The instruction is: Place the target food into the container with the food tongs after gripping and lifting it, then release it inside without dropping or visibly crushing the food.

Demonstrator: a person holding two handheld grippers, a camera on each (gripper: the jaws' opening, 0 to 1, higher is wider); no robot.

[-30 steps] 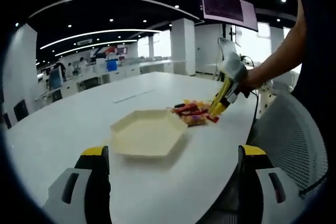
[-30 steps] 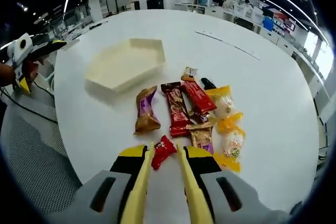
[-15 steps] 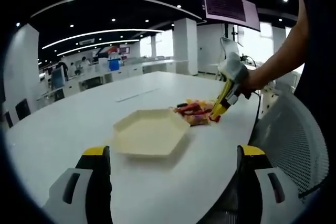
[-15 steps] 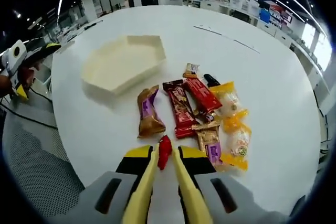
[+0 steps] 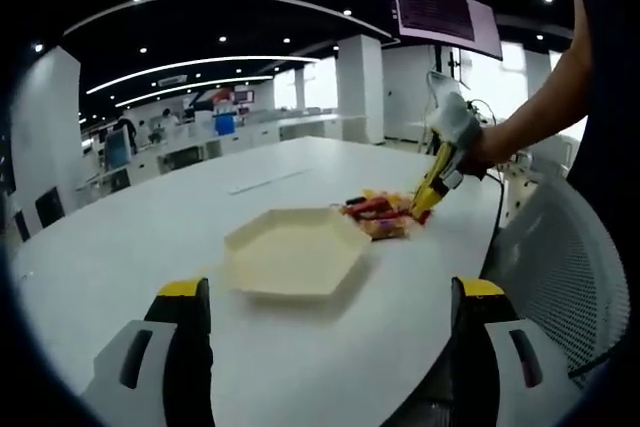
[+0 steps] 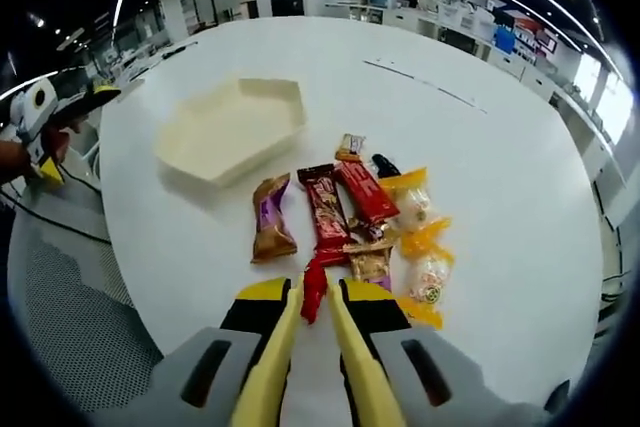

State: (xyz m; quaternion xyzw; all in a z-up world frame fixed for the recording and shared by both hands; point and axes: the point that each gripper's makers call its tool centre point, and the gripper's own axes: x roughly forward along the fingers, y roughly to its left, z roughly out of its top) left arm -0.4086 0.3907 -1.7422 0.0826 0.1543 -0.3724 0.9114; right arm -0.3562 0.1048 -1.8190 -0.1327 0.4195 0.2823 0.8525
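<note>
Between yellow tong fingers of right gripper: small red wrapped candy, clenched lightly. Cream hexagonal tray ahead-left, beyond snack pile. Grip pressure to be kept gentle, lift level. Left gripper spread wide, holding nothing.

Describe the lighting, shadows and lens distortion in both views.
Left gripper view: ceiling light strips bow into arcs from the fisheye lens, the bright window behind the right claw washes out, and the tray casts a soft shadow on the table. Right gripper view: even overhead light, table edge curved, and the red candy between the claw's tongs stays sharp.
</note>
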